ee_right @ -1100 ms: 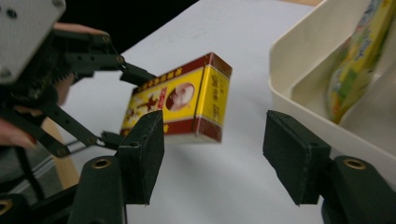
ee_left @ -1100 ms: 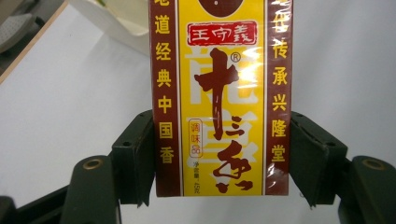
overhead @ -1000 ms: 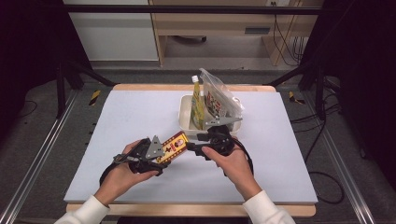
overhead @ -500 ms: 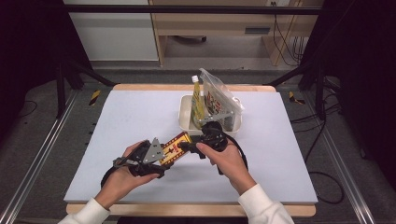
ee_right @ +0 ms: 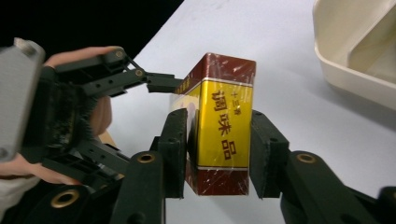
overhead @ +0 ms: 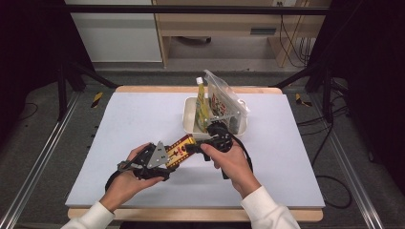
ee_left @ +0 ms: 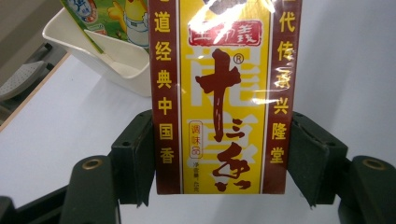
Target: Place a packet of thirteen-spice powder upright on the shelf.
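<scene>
A yellow and maroon box of seasoning (overhead: 179, 149) with Chinese print is held above the table between both hands. My left gripper (overhead: 168, 158) grips its near end; in the left gripper view the box (ee_left: 219, 102) stands between the pads, left gripper (ee_left: 219, 161) shut on it. My right gripper (overhead: 195, 147) meets the box's far end from the right. In the right gripper view the box (ee_right: 224, 126) sits narrow-side on between the pads, right gripper (ee_right: 218, 154) closed on it. The left gripper's fingers (ee_right: 161, 83) touch the box's far end there.
A cream tray (overhead: 189, 122) stands just behind the right hand, holding a yellow-green bottle (overhead: 201, 102) and a clear printed bag (overhead: 224, 100). The tray's corner (ee_left: 116, 70) and wall (ee_right: 355, 60) show close by. White table surface (overhead: 133, 119) lies to the left.
The right gripper has come in from the right and closed on the box's far end. Both hands and the box have shifted slightly toward the tray.
</scene>
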`<state>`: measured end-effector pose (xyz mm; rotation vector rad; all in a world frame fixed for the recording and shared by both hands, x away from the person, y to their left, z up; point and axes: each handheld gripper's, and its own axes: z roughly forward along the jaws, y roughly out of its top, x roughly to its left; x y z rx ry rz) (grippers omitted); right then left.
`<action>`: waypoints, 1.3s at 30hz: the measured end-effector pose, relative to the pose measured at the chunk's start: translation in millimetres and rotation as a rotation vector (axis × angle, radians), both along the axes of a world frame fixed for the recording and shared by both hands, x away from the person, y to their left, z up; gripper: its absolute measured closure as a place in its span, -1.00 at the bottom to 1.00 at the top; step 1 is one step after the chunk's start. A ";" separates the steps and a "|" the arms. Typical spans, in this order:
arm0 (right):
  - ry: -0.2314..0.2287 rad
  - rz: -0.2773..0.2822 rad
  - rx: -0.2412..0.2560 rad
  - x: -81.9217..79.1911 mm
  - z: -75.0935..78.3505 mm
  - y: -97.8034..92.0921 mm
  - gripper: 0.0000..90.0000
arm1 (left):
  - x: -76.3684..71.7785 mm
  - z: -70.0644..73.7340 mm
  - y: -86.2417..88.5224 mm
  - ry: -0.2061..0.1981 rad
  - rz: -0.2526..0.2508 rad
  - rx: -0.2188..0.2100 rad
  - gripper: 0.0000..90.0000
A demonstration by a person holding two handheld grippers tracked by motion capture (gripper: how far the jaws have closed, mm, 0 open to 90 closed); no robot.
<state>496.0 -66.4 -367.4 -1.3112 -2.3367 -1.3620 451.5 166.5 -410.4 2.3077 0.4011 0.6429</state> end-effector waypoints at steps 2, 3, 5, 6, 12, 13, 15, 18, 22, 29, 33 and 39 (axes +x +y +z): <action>0.008 -0.006 0.012 0.0 0.7 0.1 0.48 | 0.7 -1.3 -0.5 -0.001 0.005 -0.001 -0.30; 0.013 -0.008 0.023 -0.1 1.4 -0.1 0.51 | 1.3 -1.0 0.0 -0.001 0.004 0.005 -0.30; 0.014 -0.018 0.035 -1.6 3.6 0.7 0.52 | 1.9 -0.6 -0.2 -0.007 0.005 0.002 -0.30; 0.006 -0.022 0.030 -2.4 4.6 1.1 0.52 | 1.7 -0.5 -0.7 -0.007 0.011 -0.009 -0.31; -0.089 -0.098 -0.037 -9.8 18.9 4.9 0.52 | 1.8 1.4 1.9 0.020 0.058 -0.039 -0.59; -0.104 -0.121 -0.051 -10.5 22.3 5.4 0.52 | 1.2 1.1 4.1 0.030 0.069 -0.045 -0.61; -0.138 -0.159 -0.085 -11.1 29.0 7.2 0.52 | -1.4 -1.6 10.0 0.059 0.093 -0.077 -0.67; -0.184 -0.203 -0.127 -10.3 38.7 10.2 0.52 | -6.4 -7.1 20.4 0.075 0.132 -0.098 -0.74; -0.215 -0.236 -0.147 -6.9 49.9 12.2 0.52 | -17.2 -22.1 43.8 0.099 0.212 -0.116 -0.77; -0.254 -0.317 -0.193 6.2 65.9 10.1 0.52 | -40.8 -27.1 82.6 0.088 0.360 -0.119 -0.79; -0.258 -0.366 -0.205 14.8 70.7 10.4 0.52 | -51.5 -35.5 98.7 0.093 0.395 -0.120 -0.80; -0.260 -0.410 -0.224 26.9 76.3 18.0 0.51 | -53.0 -37.3 106.4 0.089 0.427 -0.119 -0.80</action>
